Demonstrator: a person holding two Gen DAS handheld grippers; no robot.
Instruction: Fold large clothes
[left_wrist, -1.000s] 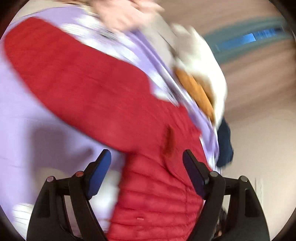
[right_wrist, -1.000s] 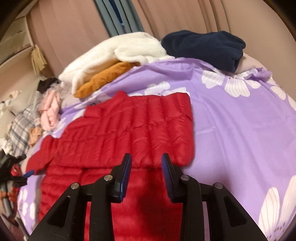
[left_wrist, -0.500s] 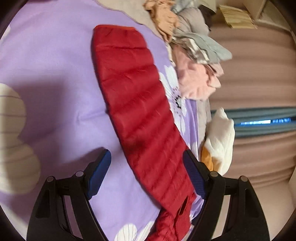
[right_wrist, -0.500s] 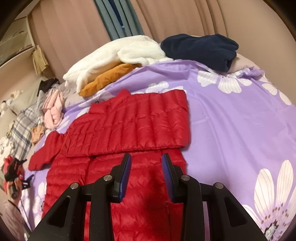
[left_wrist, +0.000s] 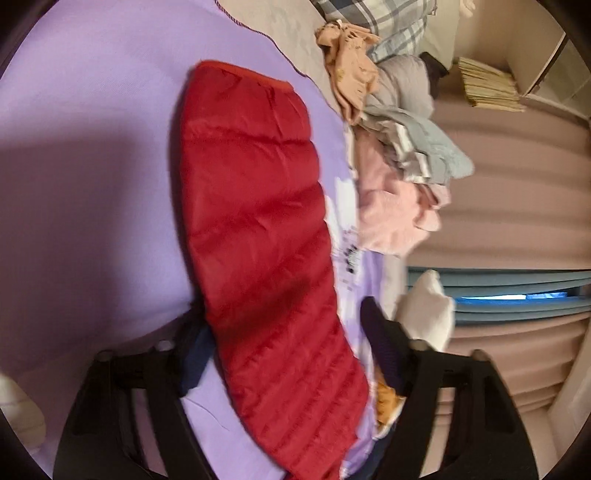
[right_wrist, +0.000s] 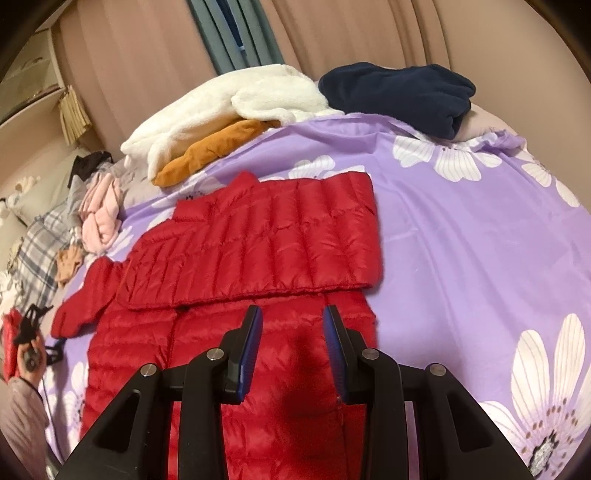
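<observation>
Left claw (left_wrist: 282, 321): swings across and now straddles the red jacket's (right_wrist: 273, 236) outstretched sleeve (left_wrist: 255, 221) on the purple bedsheet (left_wrist: 92, 184) — jaws just closing in, sleeve between them, not yet pinched — likely sets up the sleeve fold.

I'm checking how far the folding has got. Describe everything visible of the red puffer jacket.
The red puffer jacket is shiny quilted fabric stitched in narrow channels, lying flat on the purple floral bedspread. One sleeve is already folded across its chest; the other sleeve stretches straight out sideways. The left tongs, jaws just closing, straddle that sleeve near the shoulder. The right tongs hover over the lower body.
</observation>
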